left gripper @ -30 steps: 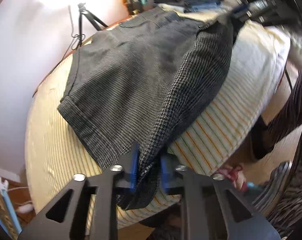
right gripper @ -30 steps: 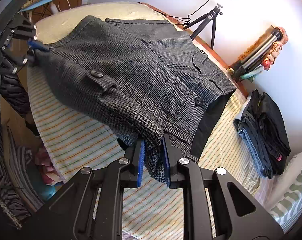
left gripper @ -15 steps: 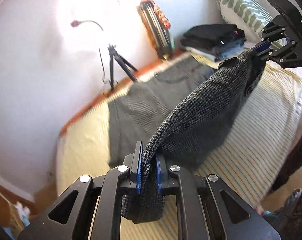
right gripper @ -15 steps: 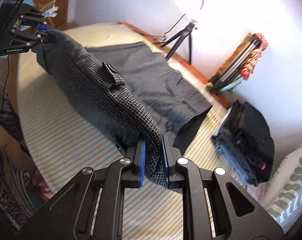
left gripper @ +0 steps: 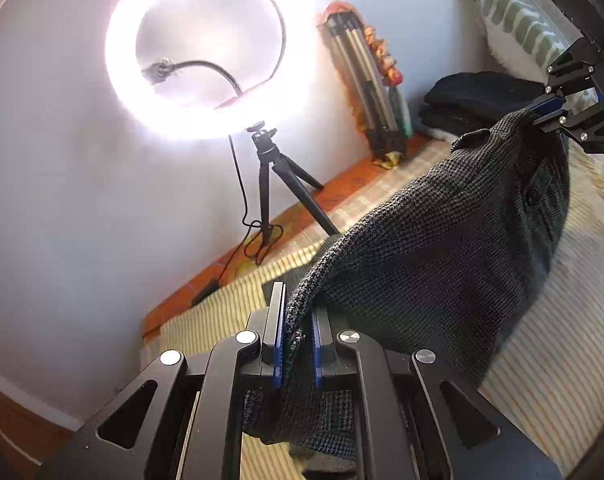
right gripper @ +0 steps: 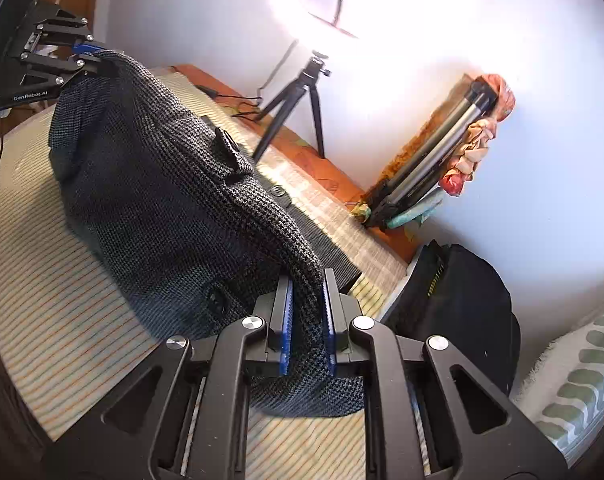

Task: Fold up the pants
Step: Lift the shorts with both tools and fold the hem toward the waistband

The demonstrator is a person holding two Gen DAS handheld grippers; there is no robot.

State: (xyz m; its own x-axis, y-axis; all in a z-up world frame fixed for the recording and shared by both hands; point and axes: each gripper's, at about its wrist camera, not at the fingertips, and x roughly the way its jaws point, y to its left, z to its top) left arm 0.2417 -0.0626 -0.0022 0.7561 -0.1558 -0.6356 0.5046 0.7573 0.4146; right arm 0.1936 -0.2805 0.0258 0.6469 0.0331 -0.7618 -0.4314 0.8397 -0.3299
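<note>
The left hand-held gripper (left gripper: pixel 296 344) sits at the bottom centre of the left wrist view, its two blue-padded fingers clamped on a fold of the dark houndstooth pants (left gripper: pixel 434 276). From there the cloth rises toward the upper right of the frame, where the right hand-held gripper (left gripper: pixel 542 110) pinches the other end. Between the two the pants hang as a raised ridge, and their lower part droops onto the striped bed (left gripper: pixel 542 360) at the right

In the right wrist view the right hand-held gripper (right gripper: pixel 306 320) is at the bottom centre, closed on the pants (right gripper: pixel 174 208), with a flap of cloth spilling below its fingers. The cloth climbs to the upper left of the frame, where the left hand-held gripper (right gripper: pixel 96 54) grips it. A buttoned tab (right gripper: pixel 228 148) stands up on the ridge near the middle, and another button (right gripper: pixel 216 300) shows on the side hanging down at lower centre. Part of the pants lies flat on the bed (right gripper: pixel 62 280) behind the ridge, toward the wall

A lit ring light (left gripper: pixel 198 52) on a small black tripod (left gripper: pixel 270 184) stands by the wall in the upper left of the left wrist view. A folded tripod bundle (right gripper: pixel 434 160) leans on the wall at the right of the right wrist view. A stack of dark folded clothes (right gripper: pixel 458 300) lies on the bed at the lower right, just beside a green-patterned pillow (right gripper: pixel 582 380)
</note>
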